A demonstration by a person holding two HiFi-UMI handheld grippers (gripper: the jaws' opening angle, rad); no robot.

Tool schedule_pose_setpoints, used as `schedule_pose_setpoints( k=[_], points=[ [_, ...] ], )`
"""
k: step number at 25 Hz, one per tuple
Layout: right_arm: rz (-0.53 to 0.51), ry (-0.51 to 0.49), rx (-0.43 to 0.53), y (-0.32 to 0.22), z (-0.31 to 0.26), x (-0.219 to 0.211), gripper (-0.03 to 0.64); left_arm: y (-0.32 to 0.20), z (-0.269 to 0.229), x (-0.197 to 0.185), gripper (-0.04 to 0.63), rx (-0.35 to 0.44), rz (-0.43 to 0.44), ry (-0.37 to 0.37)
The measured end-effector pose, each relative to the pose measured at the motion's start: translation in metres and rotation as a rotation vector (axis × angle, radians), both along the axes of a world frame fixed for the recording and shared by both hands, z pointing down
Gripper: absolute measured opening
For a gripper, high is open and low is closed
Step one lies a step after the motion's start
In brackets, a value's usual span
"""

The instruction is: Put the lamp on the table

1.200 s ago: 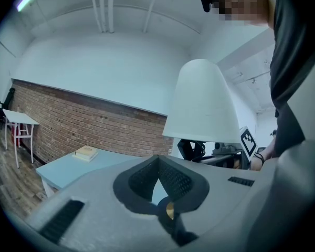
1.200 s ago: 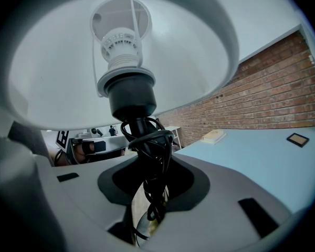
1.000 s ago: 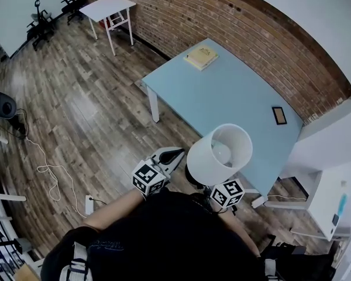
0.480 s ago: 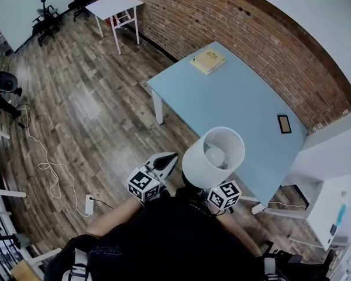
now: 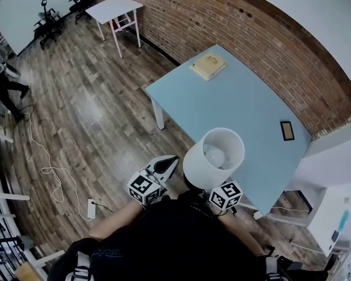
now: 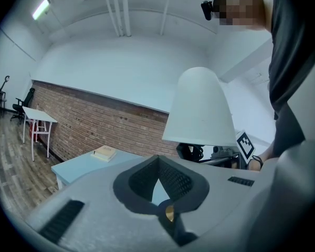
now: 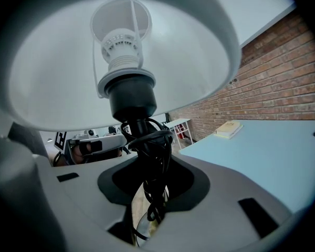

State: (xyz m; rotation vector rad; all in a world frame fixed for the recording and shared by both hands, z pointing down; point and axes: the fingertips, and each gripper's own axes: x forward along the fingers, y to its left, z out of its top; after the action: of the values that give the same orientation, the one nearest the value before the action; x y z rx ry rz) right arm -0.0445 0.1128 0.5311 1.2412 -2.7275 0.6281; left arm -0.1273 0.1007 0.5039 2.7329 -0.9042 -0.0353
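The left hand-held gripper point(image 5: 171, 161) at 7 o'clock has its jaws closed together on nothing, while the right hand-held gripper point(image 7: 147, 164) at 5 o'clock is clamped on the cord-wrapped stem of the white-shaded lamp point(image 5: 214, 157), held upright at the near edge of the light blue table point(image 5: 240, 98) toward 1 o'clock
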Motion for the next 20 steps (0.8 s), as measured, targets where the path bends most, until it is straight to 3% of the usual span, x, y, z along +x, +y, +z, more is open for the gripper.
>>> schedule_pose_setpoints(
  k=[9,20],
  points=[
    [0.022,-0.006,0.017,-0.056,-0.001,0.056,0.106,-0.059,0.0,0.053,0.009,0.011,0.012,0.006],
    [0.054,-0.003,0.032,-0.107,-0.015,0.161,0.107,-0.118,-0.023,0.17,0.009,0.036,0.09,0.023]
  ],
)
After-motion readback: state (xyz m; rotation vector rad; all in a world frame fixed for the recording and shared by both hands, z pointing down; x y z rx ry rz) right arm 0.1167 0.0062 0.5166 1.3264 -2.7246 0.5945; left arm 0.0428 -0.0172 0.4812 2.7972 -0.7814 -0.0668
